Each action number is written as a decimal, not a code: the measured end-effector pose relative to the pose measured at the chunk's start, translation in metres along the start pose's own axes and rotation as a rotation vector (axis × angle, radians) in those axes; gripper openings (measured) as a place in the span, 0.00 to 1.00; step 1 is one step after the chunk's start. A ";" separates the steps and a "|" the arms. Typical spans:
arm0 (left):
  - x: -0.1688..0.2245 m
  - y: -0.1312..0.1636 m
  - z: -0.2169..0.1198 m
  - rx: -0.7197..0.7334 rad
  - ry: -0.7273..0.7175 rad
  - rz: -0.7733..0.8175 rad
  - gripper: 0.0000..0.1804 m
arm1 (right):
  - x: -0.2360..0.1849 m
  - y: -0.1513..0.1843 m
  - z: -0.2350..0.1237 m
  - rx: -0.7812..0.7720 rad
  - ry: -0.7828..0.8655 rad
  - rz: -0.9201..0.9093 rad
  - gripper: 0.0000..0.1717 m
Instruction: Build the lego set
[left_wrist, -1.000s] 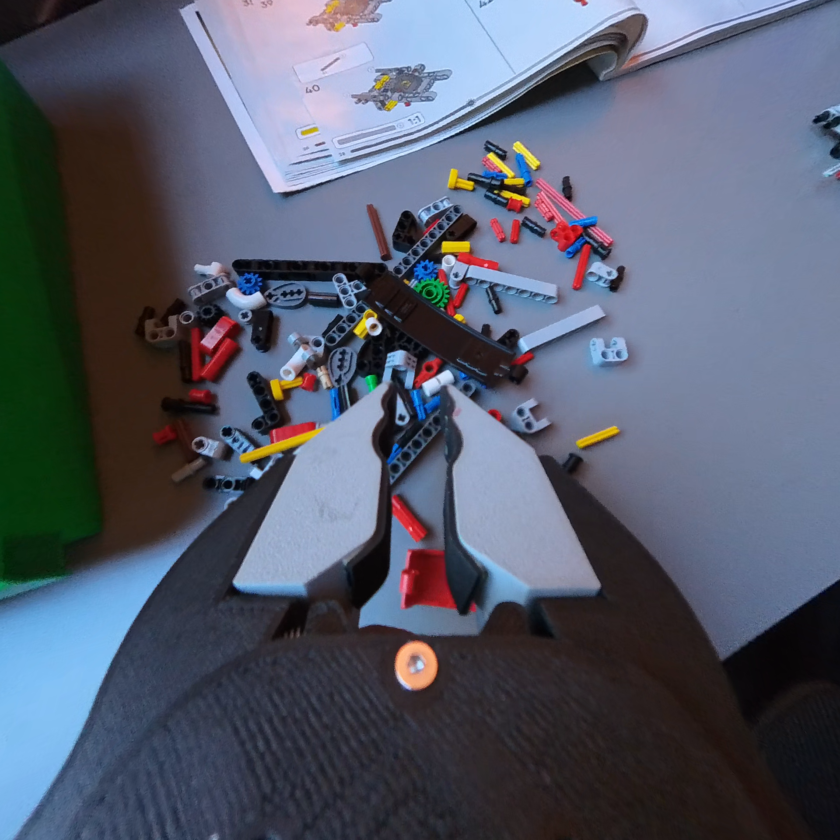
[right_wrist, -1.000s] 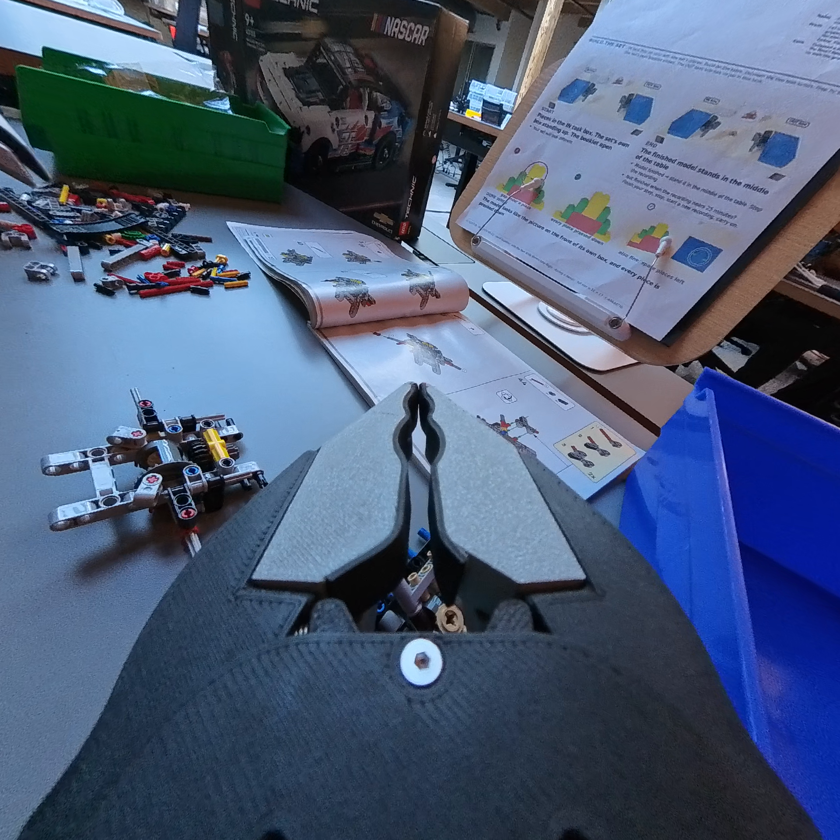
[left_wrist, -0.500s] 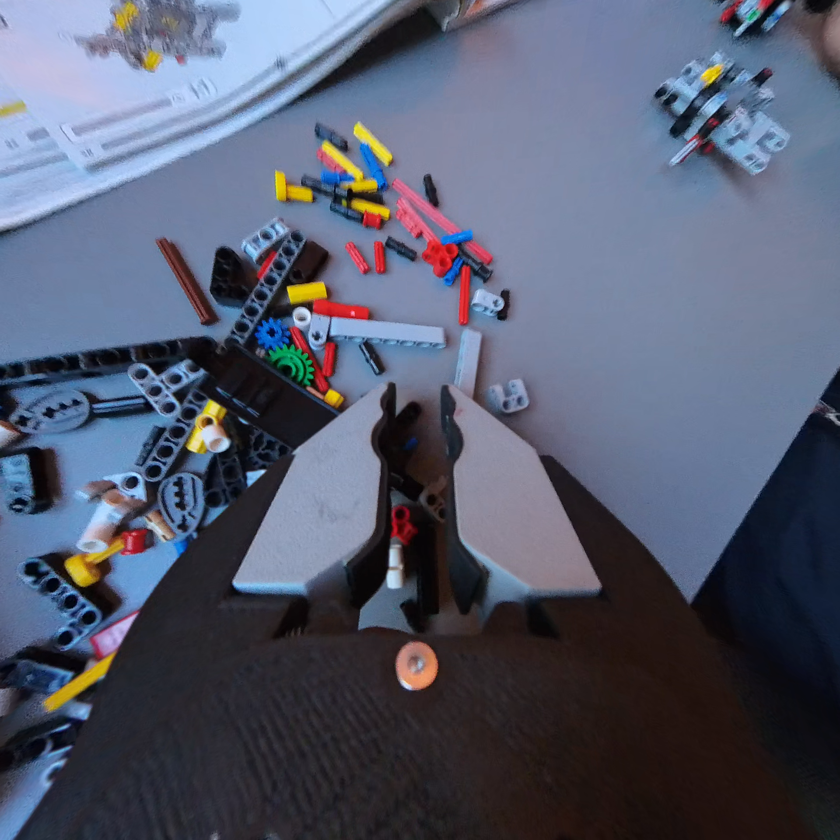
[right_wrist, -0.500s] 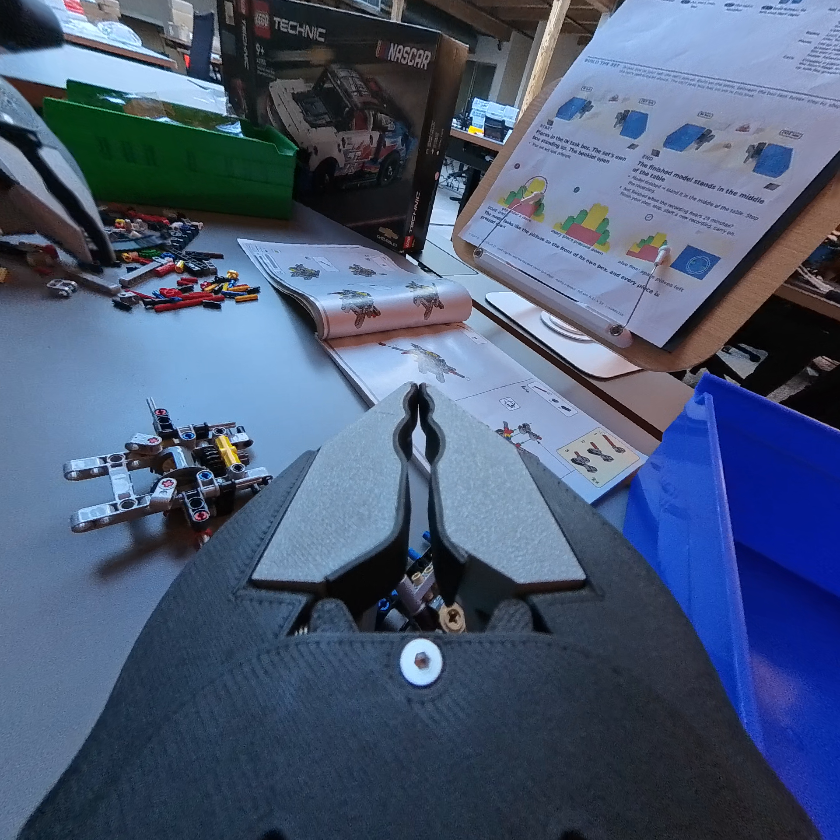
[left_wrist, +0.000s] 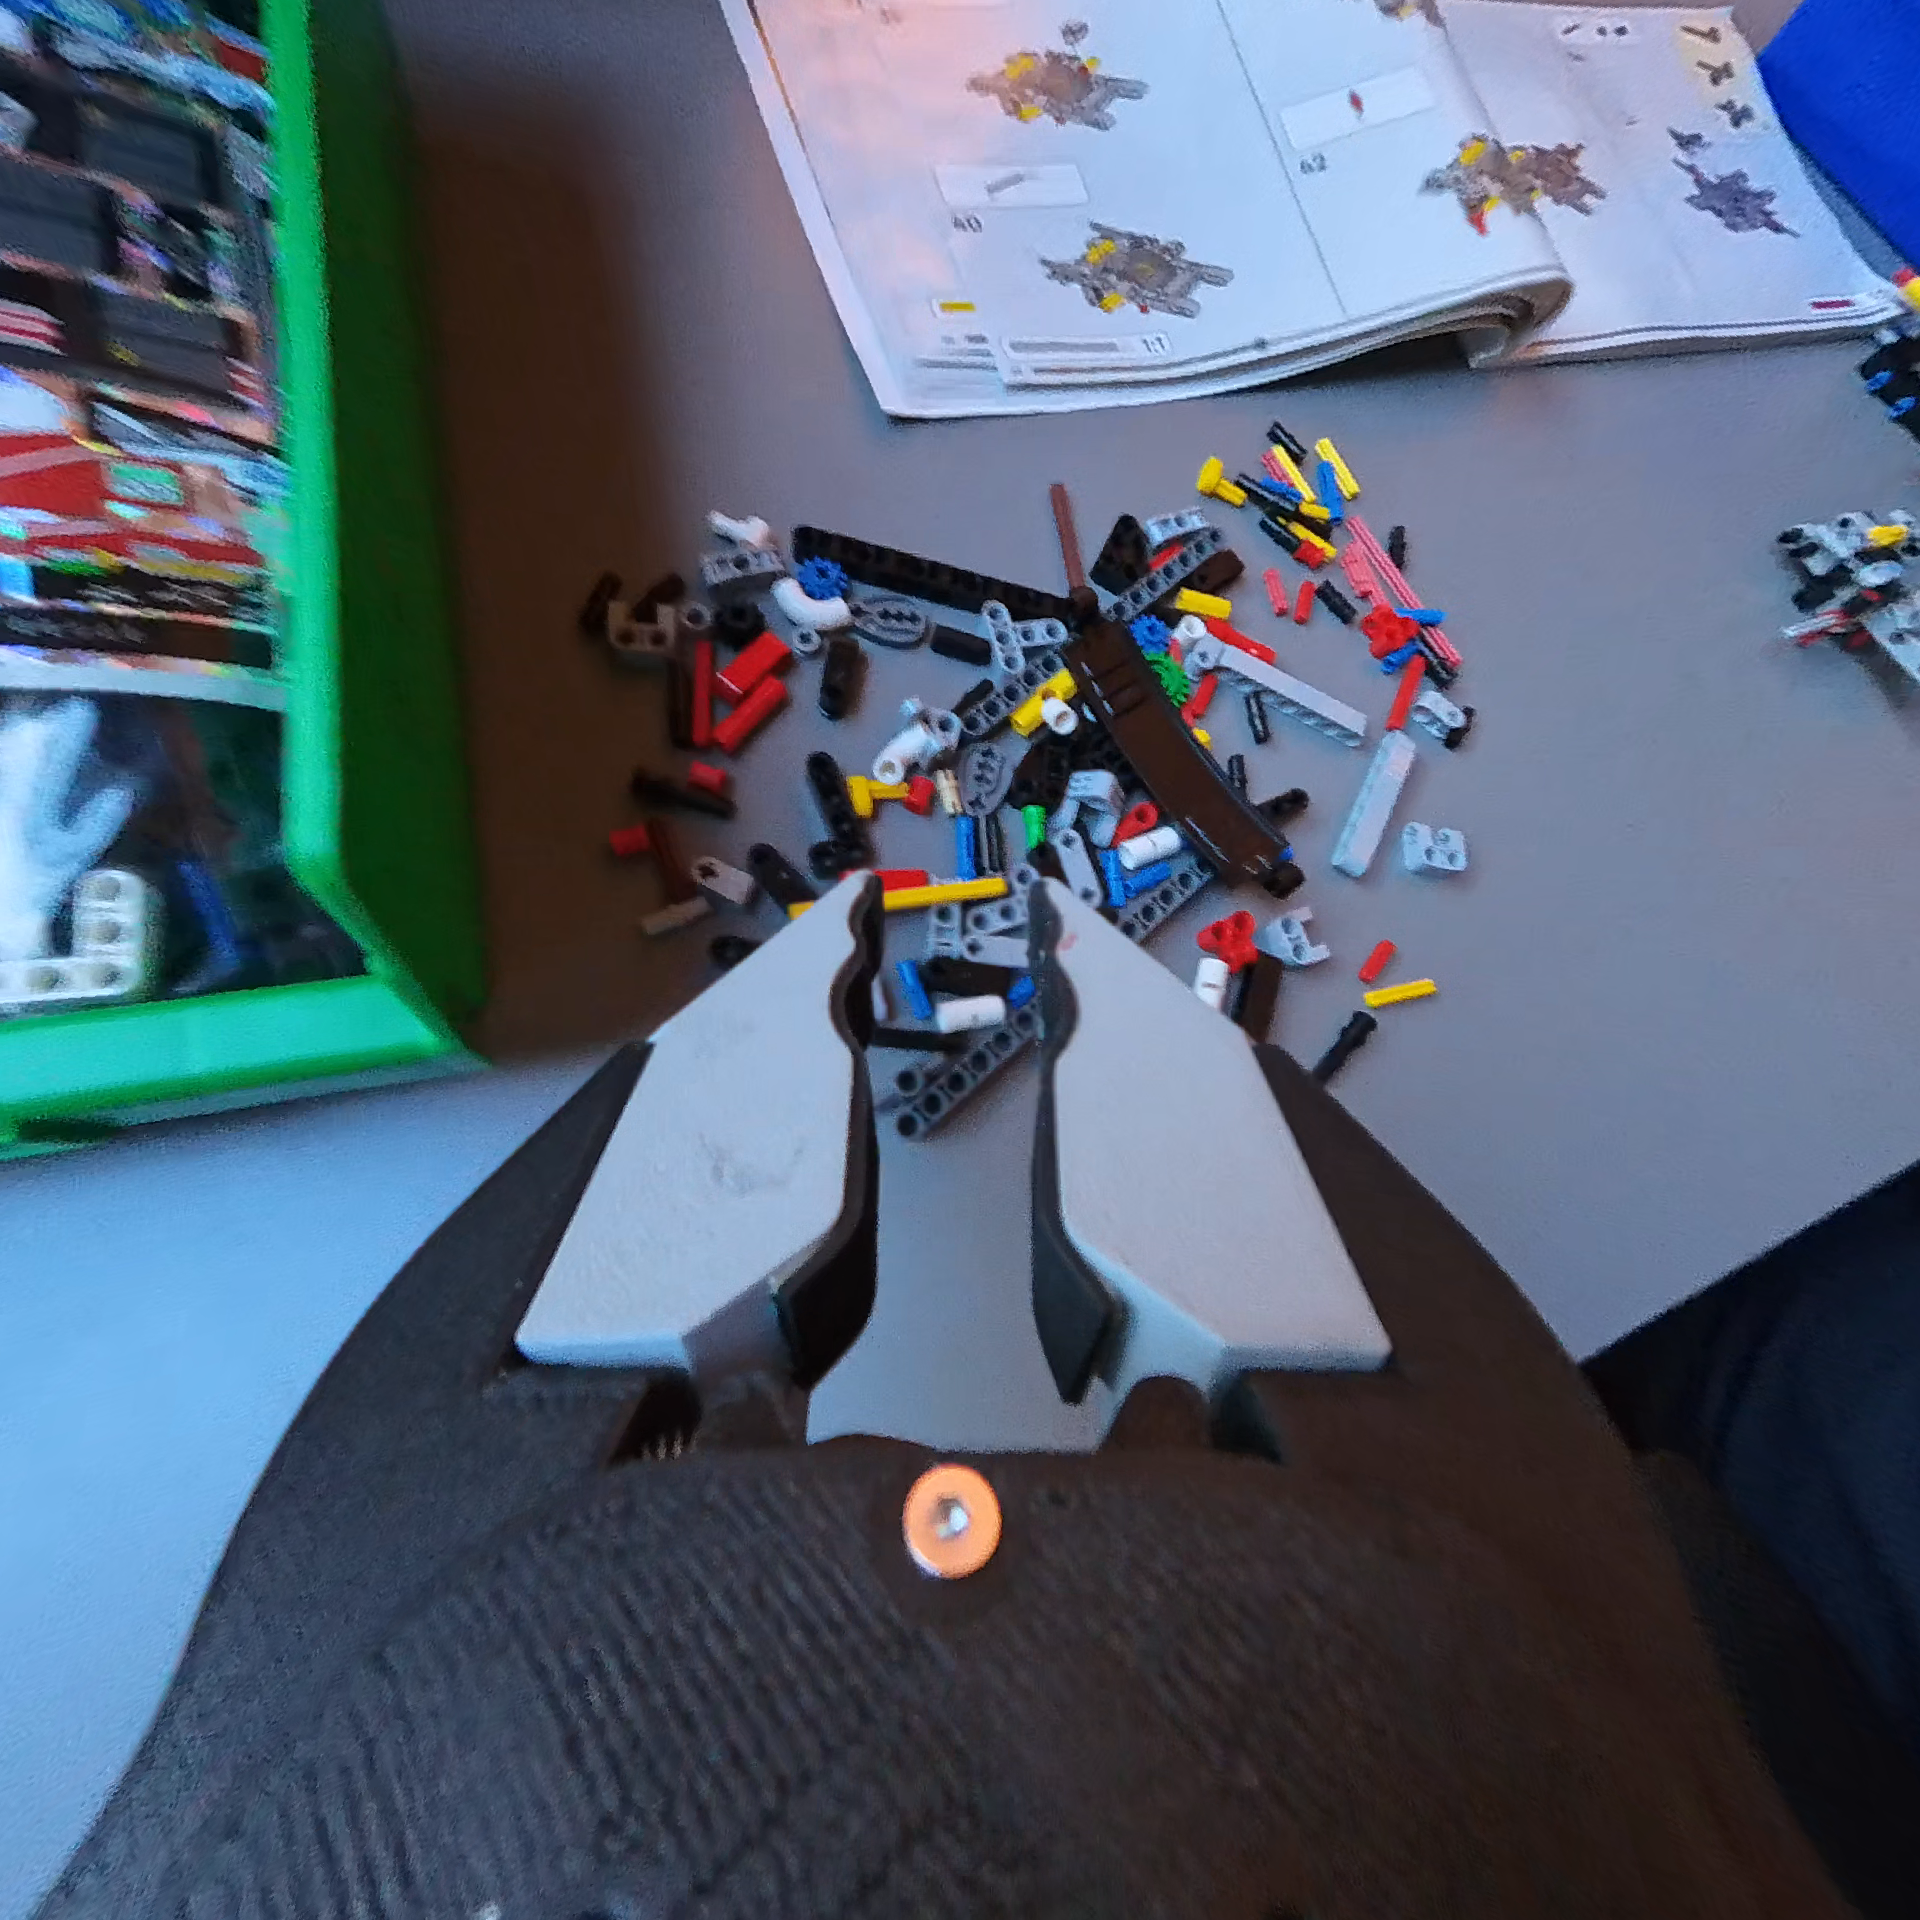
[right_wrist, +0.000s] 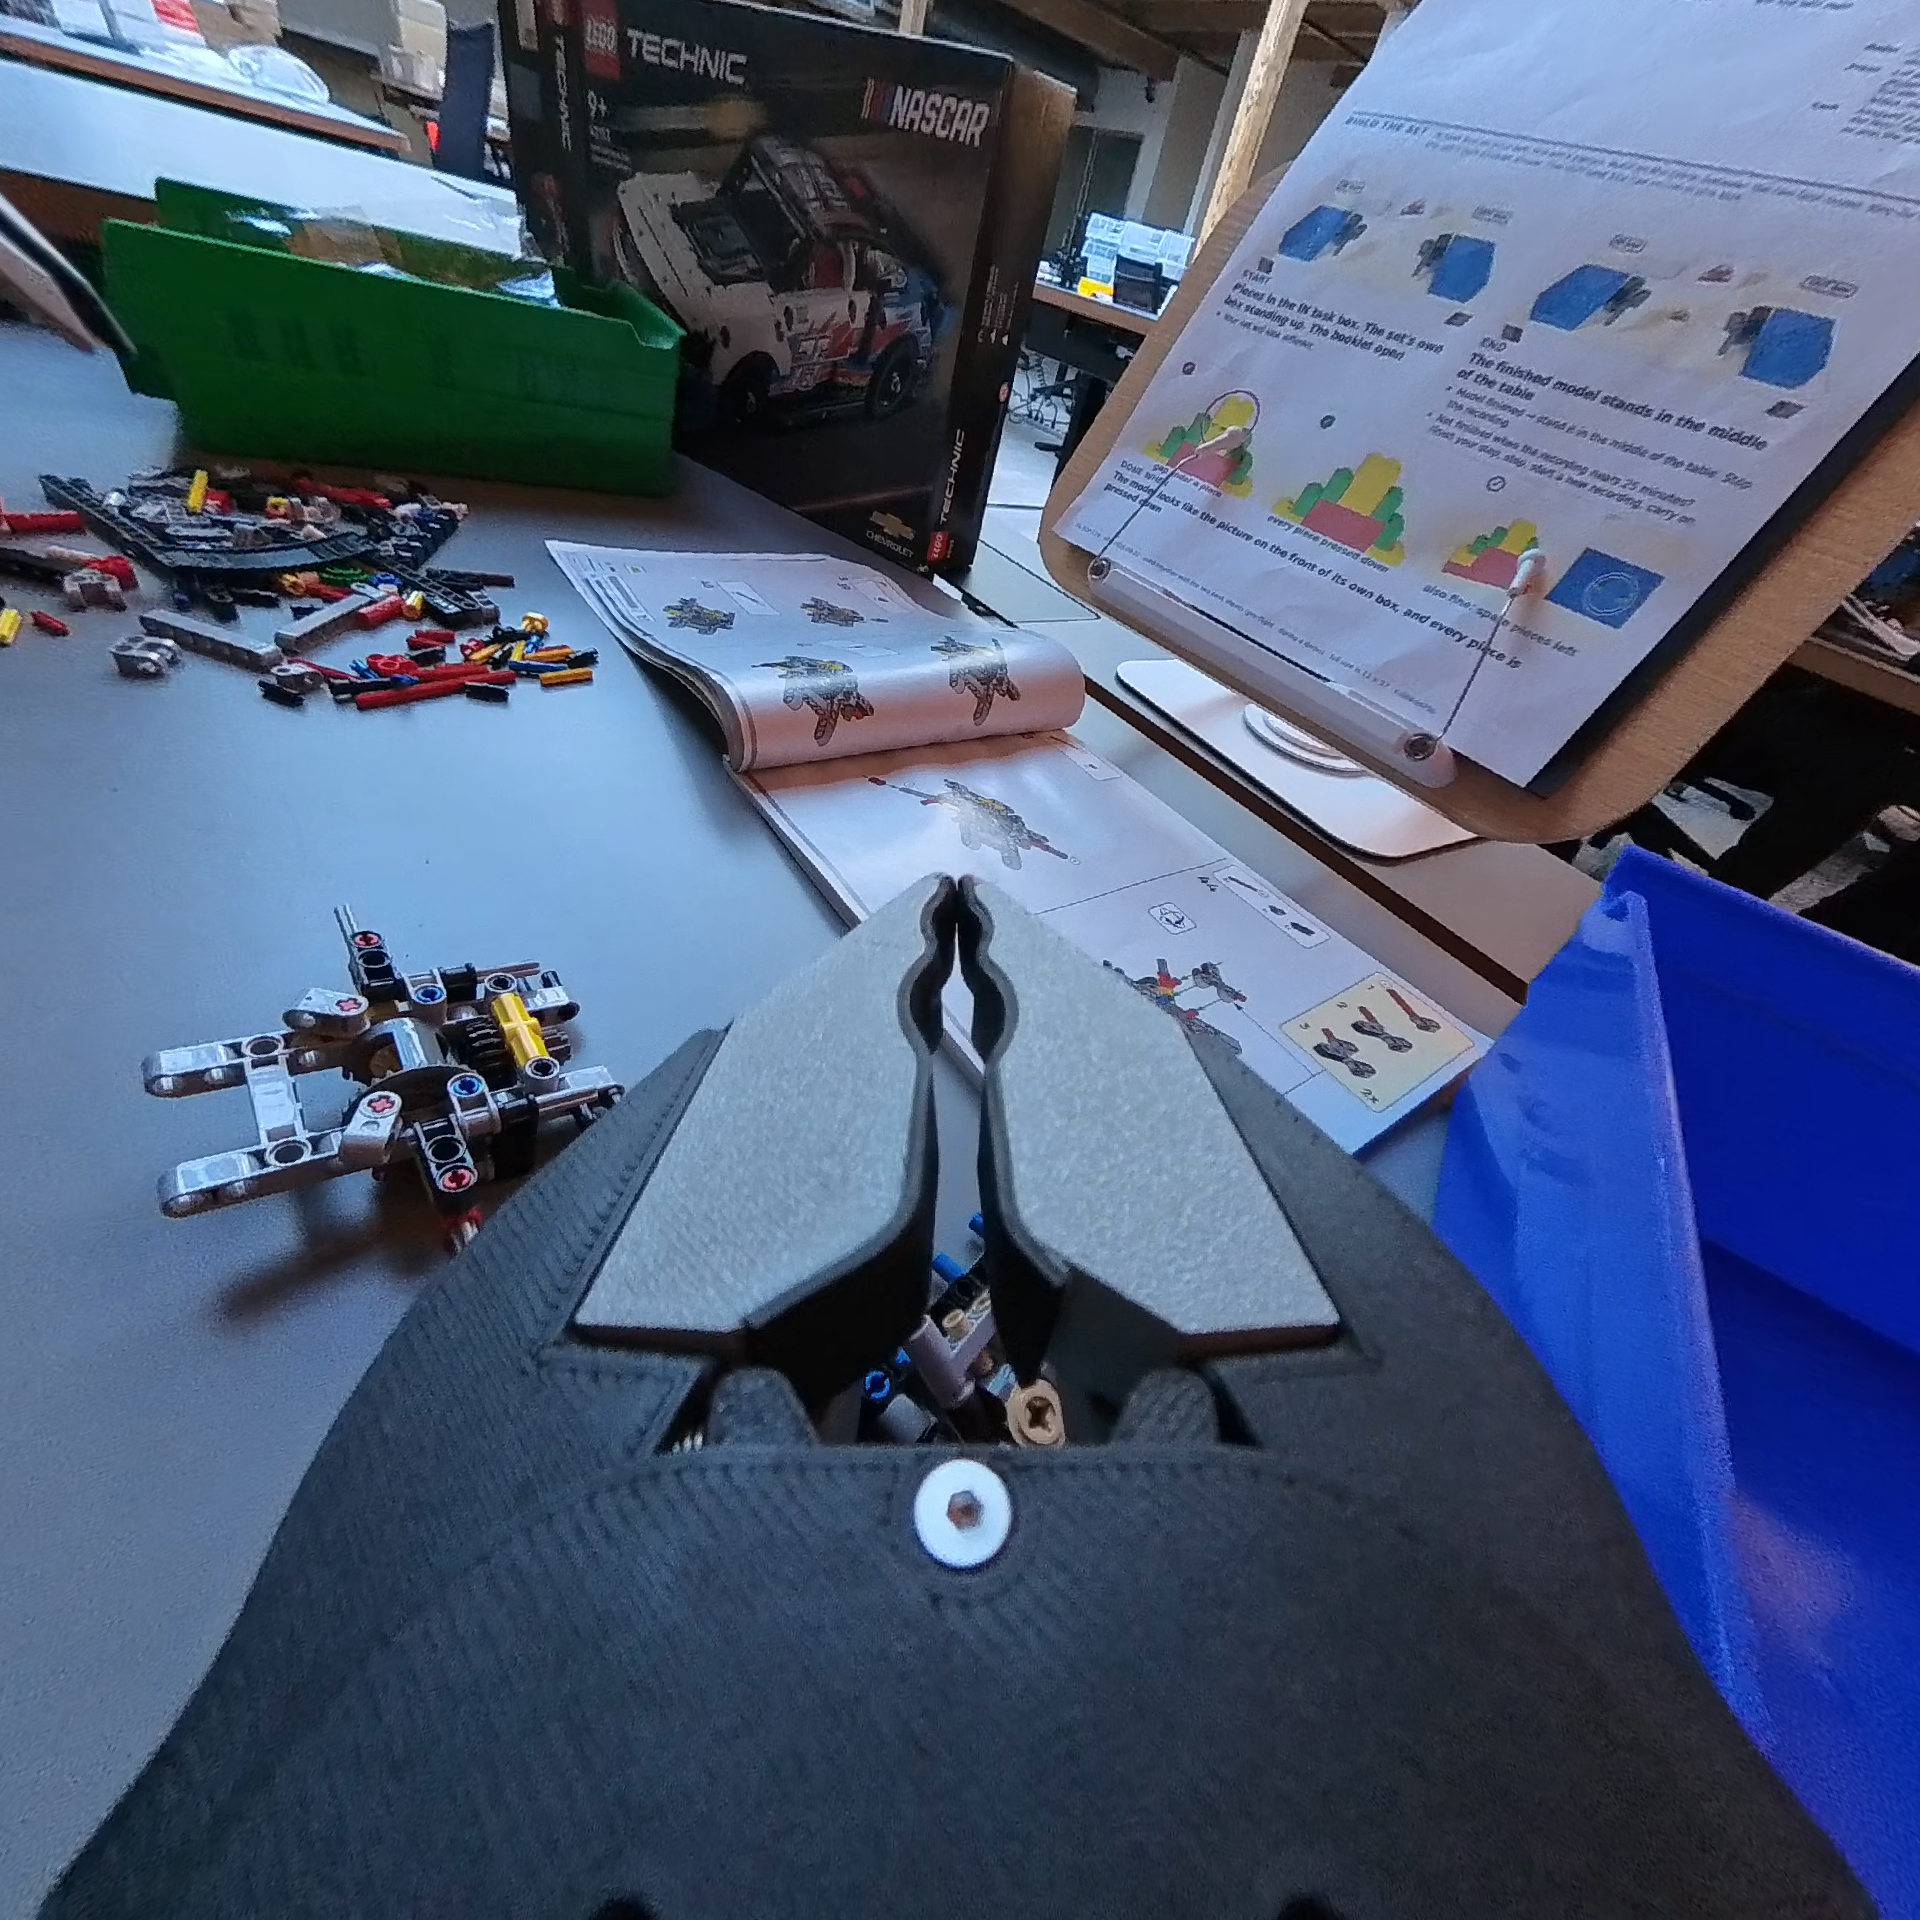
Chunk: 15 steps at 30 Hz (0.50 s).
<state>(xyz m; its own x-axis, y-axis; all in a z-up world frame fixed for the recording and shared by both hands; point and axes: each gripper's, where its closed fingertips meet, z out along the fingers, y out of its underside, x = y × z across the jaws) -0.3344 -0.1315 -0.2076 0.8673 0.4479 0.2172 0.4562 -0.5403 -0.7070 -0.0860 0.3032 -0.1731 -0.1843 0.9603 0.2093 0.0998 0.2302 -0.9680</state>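
In the left wrist view, the left gripper (left_wrist: 951, 925) hangs over the near edge of a scatter of loose building-toy pieces (left_wrist: 1039, 727) on a grey table (left_wrist: 1610, 1039). Its jaws stand partly open with nothing between the pads; the small parts seen in the gap lie on the table below, among them a white pin (left_wrist: 966, 1010), a blue pin (left_wrist: 911, 985) and a dark grey holed beam (left_wrist: 961, 1081). A yellow axle (left_wrist: 940, 894) lies just past the fingertips, toward 12 o'clock. A long curved black panel (left_wrist: 1174, 758) sits in the pile at about 1 o'clock. A green bin (left_wrist: 343, 623) full of bagged parts stands at 9 to 10 o'clock. An open instruction booklet (left_wrist: 1195, 208) lies at 12 to 1 o'clock, and a partly built grey assembly (left_wrist: 1860, 592) shows at the 3 o'clock edge.

In the right wrist view, the right gripper (right_wrist: 956, 894) has its tips closed together, tip touching tip, with nothing caught there. Low between the finger roots some small parts (right_wrist: 966, 1361) show, but whether they are gripped I cannot tell. The tips hover above the open booklet's (right_wrist: 935, 810) near page. The grey assembly (right_wrist: 384, 1081) rests on the table (right_wrist: 312, 831) at 9 o'clock, apart from the gripper. The loose pieces (right_wrist: 312, 582) lie at 10 o'clock, with the green bin (right_wrist: 416, 364) behind them and a dark set box (right_wrist: 790, 281) at 12 o'clock. A tilted board with a printed sheet (right_wrist: 1558, 416) stands at 1 to 2 o'clock, and a blue bin (right_wrist: 1714, 1247) at 3 o'clock.
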 end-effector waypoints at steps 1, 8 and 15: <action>0.005 0.004 0.004 -0.016 0.025 -0.006 0.14 | 0.000 0.001 0.001 -0.004 0.000 -0.002 0.00; 0.047 0.018 0.058 -0.165 0.124 0.125 0.12 | -0.002 0.004 0.003 -0.027 0.008 -0.018 0.00; 0.073 0.012 0.097 -0.274 0.202 0.216 0.10 | -0.001 0.004 0.002 -0.028 0.010 -0.023 0.00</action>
<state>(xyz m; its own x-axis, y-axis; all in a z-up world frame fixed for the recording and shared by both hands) -0.2846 -0.0361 -0.2650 0.9583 0.1687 0.2307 0.2715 -0.7891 -0.5510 -0.0870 0.3026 -0.1777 -0.1772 0.9562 0.2329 0.1228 0.2563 -0.9588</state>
